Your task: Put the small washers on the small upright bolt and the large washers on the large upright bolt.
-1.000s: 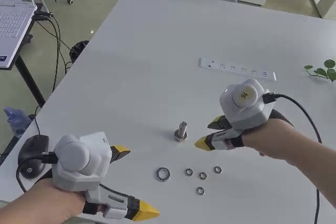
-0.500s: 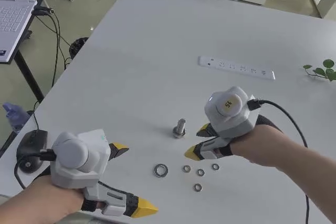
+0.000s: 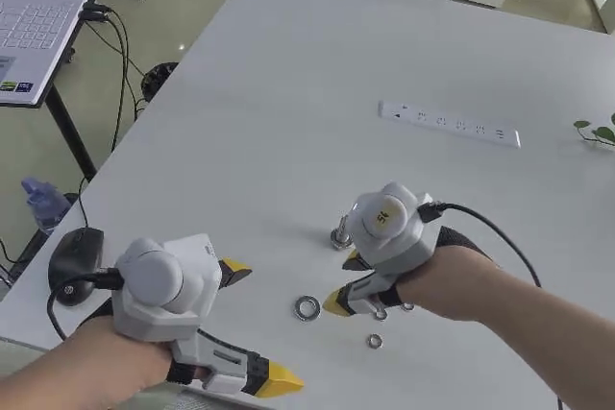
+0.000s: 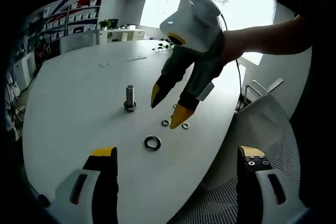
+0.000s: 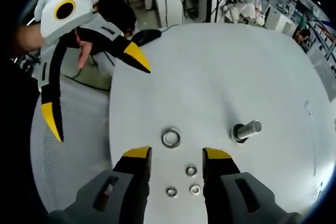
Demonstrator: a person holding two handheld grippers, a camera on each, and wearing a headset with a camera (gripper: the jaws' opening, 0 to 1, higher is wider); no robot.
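One silver bolt (image 3: 340, 235) stands upright on the white table (image 3: 288, 103), partly behind my right gripper (image 3: 344, 283). That gripper is open and hovers low over the washers, nothing between its fingers. In the right gripper view the large washer (image 5: 171, 137) lies just ahead of its gripper (image 5: 177, 153), three small washers (image 5: 191, 170) lie between the jaws, and the bolt (image 5: 245, 130) is off to the right. The large washer (image 3: 307, 308) sits left of the yellow tips. My left gripper (image 3: 258, 328) is wide open and empty near the table's front edge; its own view shows the bolt (image 4: 129, 98) and large washer (image 4: 153, 142).
A white power strip (image 3: 450, 125) lies further back on the table. Off the left edge are a laptop (image 3: 34, 16), a black mouse (image 3: 75, 258), cables and a bottle (image 3: 43, 204). A plant sprig (image 3: 601, 132) is at far right.
My right gripper has come down and toward me from beside the bolt to just over the washers. The left gripper has stayed roughly where it was; the head camera shifted.
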